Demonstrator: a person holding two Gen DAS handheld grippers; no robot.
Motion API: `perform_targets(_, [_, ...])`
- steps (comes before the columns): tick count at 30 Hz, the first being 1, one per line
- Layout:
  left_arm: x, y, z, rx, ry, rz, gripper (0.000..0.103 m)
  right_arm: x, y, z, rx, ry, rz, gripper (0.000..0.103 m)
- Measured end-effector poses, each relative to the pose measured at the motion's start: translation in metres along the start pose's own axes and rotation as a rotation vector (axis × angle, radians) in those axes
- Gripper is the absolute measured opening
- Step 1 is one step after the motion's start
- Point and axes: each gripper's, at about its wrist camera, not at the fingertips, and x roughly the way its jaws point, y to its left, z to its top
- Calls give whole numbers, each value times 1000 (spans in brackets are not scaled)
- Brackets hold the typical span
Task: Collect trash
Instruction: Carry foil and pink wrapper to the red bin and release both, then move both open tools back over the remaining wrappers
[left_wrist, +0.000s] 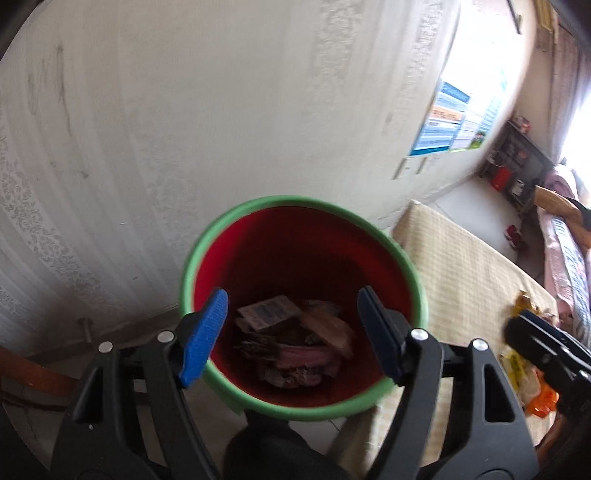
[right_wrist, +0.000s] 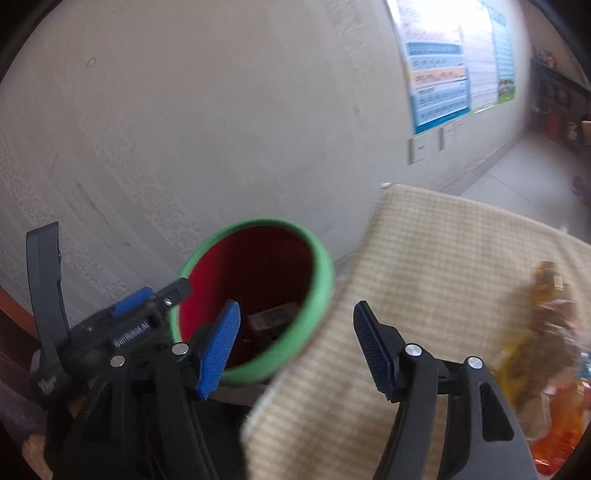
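Wrappers (right_wrist: 546, 332) lay along the table's (right_wrist: 443, 258) right edge, nearer the wide-open, empty right gripper (right_wrist: 295, 347) than the bin (right_wrist: 317, 280).

Wall (left_wrist: 221, 110): pale patterned wallpaper with grey scuff marks. A blue-and-white poster (right_wrist: 439, 81) hangs on it; its text is too blurred to read. Two white wall switch plates (right_wrist: 419, 147) sit just below the poster. Table (right_wrist: 424, 258): covered in a beige checked cloth, standing near the wall, its corner below the switch plates. A dark shelf unit (left_wrist: 517, 162) holding small items stands at the far end of the wall, well beyond the poster.
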Motion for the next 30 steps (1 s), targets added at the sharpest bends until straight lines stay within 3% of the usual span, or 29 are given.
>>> perform_targets(7, [-17, -74, -23, 110, 21, -130, 70, -71, -103, -39, 95, -55, -330, 67])
perform_targets(10, [-22, -108, -36, 163, 39, -176, 70, -78, -150, -57, 201, -8, -417, 68])
perform_targets(16, [-30, -171, -56, 255, 55, -237, 72, -74, -199, -86, 348, 50, -385, 68])
perform_targets(20, [-29, -206, -59, 302, 50, -266, 76, -68, -219, -102, 427, 81, -297, 69])
perform_targets(26, [-14, -258, -54, 338, 77, -334, 80, -74, -225, -115, 488, 54, -226, 71])
perform_targets(30, [6, -291, -54, 357, 126, -339, 81, -77, -236, -126, 554, 28, -165, 74])
